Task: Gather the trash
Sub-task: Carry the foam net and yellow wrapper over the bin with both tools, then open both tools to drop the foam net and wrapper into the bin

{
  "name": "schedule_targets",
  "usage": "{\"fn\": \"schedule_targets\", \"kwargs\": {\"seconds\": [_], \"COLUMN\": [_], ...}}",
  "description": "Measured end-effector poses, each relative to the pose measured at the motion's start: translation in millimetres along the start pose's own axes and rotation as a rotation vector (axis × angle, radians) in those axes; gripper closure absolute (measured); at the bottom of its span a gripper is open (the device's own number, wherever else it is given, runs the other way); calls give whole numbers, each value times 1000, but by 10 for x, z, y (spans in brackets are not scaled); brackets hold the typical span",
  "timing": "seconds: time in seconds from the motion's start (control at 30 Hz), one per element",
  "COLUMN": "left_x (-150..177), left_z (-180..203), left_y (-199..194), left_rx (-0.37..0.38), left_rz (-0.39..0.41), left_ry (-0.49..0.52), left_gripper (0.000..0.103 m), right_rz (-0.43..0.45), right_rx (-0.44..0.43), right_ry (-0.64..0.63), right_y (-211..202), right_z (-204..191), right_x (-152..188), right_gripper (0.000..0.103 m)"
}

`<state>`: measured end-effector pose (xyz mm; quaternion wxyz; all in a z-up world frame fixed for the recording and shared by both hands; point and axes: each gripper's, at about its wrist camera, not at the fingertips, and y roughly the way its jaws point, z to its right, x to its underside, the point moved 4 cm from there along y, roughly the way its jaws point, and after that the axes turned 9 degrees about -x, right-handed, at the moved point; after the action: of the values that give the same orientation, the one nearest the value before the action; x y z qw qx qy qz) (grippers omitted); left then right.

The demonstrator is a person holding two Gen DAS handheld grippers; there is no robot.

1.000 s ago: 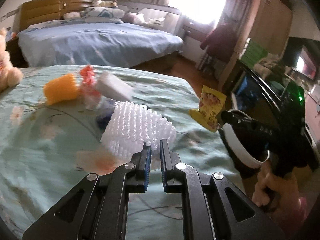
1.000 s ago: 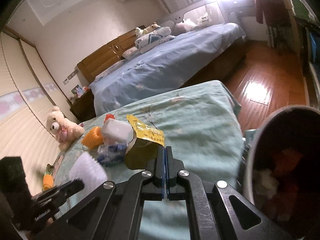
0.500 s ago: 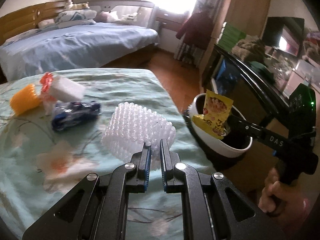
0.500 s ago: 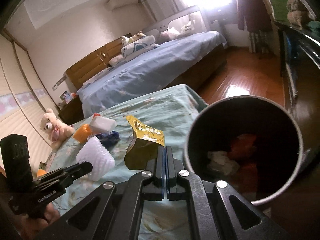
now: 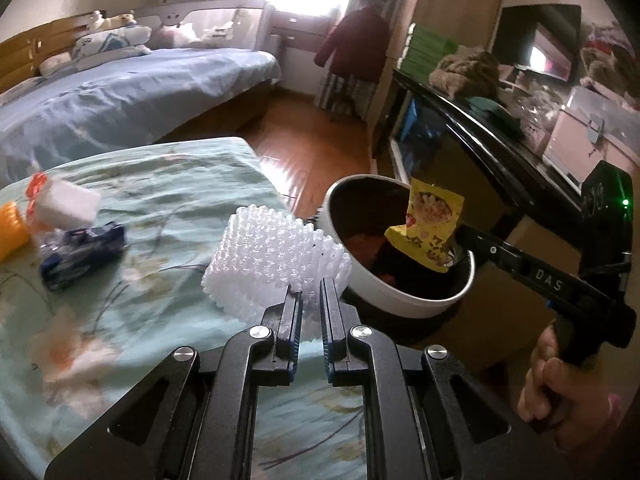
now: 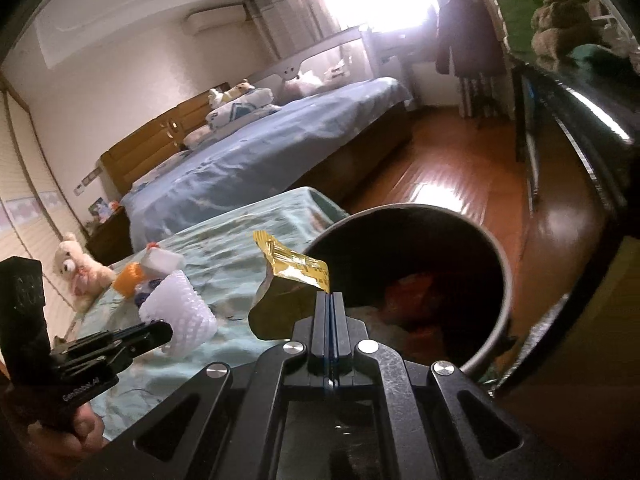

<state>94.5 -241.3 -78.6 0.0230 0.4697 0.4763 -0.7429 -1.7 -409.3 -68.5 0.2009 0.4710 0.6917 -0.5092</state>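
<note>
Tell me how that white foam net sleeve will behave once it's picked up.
The white foam net sleeve, pinched at its edge by the left tongs, is open mesh, so probably very light. It holds its shape, yet likely squashes easily. Its bumpy surface should resist slipping.

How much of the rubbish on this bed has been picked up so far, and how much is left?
Some trash already lies in the bin. The right hand-held gripper holds a yellow snack wrapper over the bin; the left hand-held gripper grips a white foam net. A blue wrapper, a white block and an orange piece remain on the bed.
</note>
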Motion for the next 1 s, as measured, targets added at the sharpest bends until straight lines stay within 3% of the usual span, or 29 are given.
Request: {"fn": "schedule_targets", "kwargs": {"seconds": [1.0], "left_x": [-276], "left_z": [719], "left_y": [457], "left_rx": [90], "left_rz": [-48], "left_ry": [109], "left_gripper": [95], "right_rz": [-2], "right_rx": [142], "right_ry": [48], "right_y": [-68], "right_z": [603], "right_x": [44], "right_gripper": [103]}}
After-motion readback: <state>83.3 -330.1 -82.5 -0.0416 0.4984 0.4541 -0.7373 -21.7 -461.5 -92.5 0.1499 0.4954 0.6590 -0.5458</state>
